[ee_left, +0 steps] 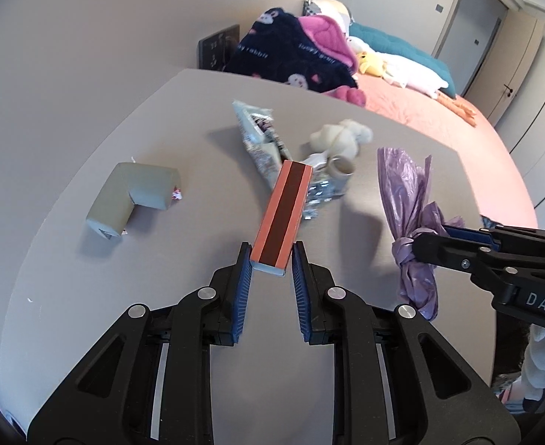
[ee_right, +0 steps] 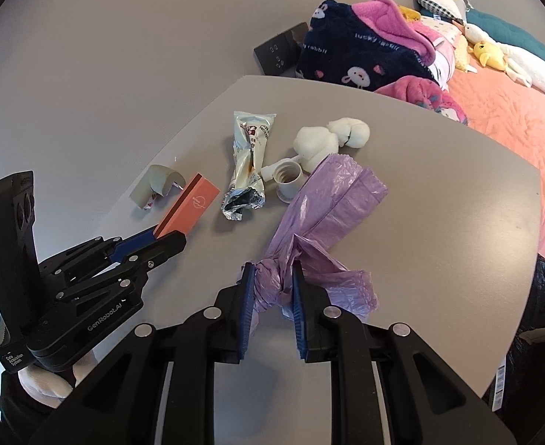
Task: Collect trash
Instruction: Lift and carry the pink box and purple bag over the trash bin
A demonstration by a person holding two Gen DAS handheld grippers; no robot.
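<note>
My left gripper [ee_left: 271, 265] is shut on the near end of a long orange box with a dark stripe [ee_left: 282, 213], lifted off the grey table [ee_left: 161, 296]; from the right wrist view the same gripper [ee_right: 168, 235] holds the box [ee_right: 190, 205]. My right gripper [ee_right: 271, 282] is shut on the knot of a crumpled purple plastic bag [ee_right: 320, 200], which trails forward over the table. In the left wrist view that bag [ee_left: 406, 193] hangs from the right gripper [ee_left: 426, 246]. A foil snack wrapper [ee_right: 248, 163], a white cap [ee_right: 289, 180] and white tissue wads [ee_right: 328, 139] lie ahead.
A grey L-shaped foam corner guard [ee_left: 135, 196] lies at the left on the table. Behind the table is a bed with an orange cover [ee_right: 513, 129], a navy and pink blanket [ee_right: 365, 52] and plush toys. A dark socket panel [ee_left: 218, 48] is on the wall.
</note>
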